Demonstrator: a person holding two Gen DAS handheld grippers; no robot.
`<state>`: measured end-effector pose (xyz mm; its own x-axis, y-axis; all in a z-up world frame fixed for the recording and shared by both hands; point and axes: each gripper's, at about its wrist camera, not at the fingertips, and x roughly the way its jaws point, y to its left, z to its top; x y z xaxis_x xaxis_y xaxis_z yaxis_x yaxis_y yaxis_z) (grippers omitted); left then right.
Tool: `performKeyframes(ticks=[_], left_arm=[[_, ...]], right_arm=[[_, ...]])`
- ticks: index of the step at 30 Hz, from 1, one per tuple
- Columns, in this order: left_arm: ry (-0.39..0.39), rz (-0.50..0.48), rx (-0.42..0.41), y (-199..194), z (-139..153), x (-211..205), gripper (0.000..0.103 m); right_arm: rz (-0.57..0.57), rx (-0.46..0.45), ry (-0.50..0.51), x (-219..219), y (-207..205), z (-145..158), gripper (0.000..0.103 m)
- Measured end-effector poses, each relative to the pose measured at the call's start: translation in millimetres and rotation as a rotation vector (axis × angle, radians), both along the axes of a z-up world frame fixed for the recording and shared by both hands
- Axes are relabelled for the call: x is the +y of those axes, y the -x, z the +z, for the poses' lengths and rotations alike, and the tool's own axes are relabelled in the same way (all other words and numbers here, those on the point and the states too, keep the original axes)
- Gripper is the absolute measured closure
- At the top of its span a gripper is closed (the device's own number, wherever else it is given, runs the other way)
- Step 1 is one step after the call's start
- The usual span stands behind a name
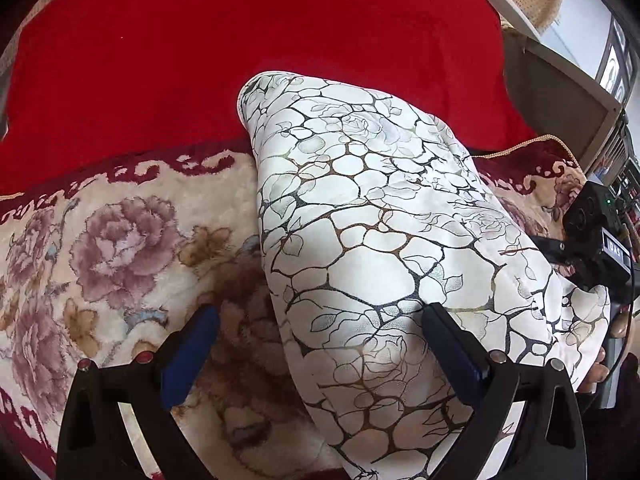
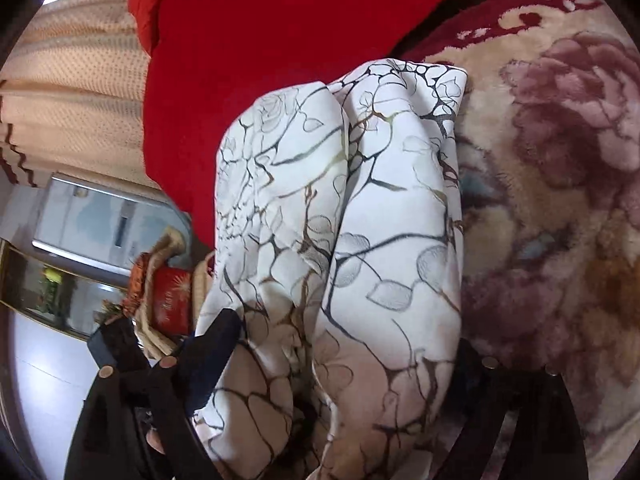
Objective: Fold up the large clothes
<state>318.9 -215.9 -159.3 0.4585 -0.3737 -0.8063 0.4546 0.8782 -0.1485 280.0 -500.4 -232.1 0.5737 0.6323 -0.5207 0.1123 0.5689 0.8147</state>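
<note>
Left wrist view first, and right up close the left gripper (image 1: 316,344) has its jaws spread wide, one blue-padded finger (image 1: 188,356) over the flowered blanket (image 1: 100,248), the other finger (image 1: 460,354) resting against the white garment (image 1: 380,220). Nothing is pinched there; the pads stand well apart, and only the right-hand one meets the cloth.

The garment, white with a dark crackle pattern and faint roses, lies in a long folded bundle running from the near right corner up toward the middle. Its lower part sits on the flowered blanket, its far end reaches onto the red blanket (image 1: 240,40). Off at the right edge of this view, the right gripper's black body (image 1: 596,240) shows just beside the bundle, with fingers of a hand (image 1: 596,372) peeking out under the cloth's edge.

Over to the right wrist view: the right gripper (image 2: 340,364) is also wide open, the garment bulging up between its fingers in two fat folds. The left finger (image 2: 208,356) lies against the cloth's side; the right one is mostly hidden behind the fabric, so whether it touches, I can't tell. No squeeze visible on the cloth.

Further out, the red blanket fills the top, the flowered one spreads to the right. Beyond the bed edge on the left, a red box (image 2: 172,300) sits among clutter, and behind that a dotted beige curtain (image 2: 80,100) hangs.
</note>
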Motion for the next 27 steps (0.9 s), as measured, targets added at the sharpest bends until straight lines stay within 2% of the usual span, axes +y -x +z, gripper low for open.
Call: performKeyframes(ticks=[5,12,15,18,23,27], left_arm=[[-0.006,0.002,-0.009,2.2,3.0,-2.9,0.002],[0.003,-0.003,-0.002,2.7,3.6,-3.0,0.002],[0.017,-0.008,0.018,0.2,0.6,-3.5,0.002],[0.058,-0.023,0.059,-4.3,-3.9,-1.3,0.002],[0.205,-0.060,0.205,-15.6,-16.8,1.8,0.002],[0.240,-0.063,0.206,-16.9,-17.9,1.8,0.004]], right_arm=[[-0.005,-0.048,-0.040,-7.7,-14.2,-4.3,0.010],[0.075,-0.121,-0.074,-0.1,-17.4,2.4,0.010],[0.081,-0.114,-0.042,5.1,-20.1,1.5,0.010],[0.081,-0.108,-0.027,8.7,-20.9,-2.9,0.011],[0.061,-0.127,0.018,14.2,-15.1,3.9,0.019],[0.054,-0.132,0.037,19.3,-14.5,4.0,0.022]])
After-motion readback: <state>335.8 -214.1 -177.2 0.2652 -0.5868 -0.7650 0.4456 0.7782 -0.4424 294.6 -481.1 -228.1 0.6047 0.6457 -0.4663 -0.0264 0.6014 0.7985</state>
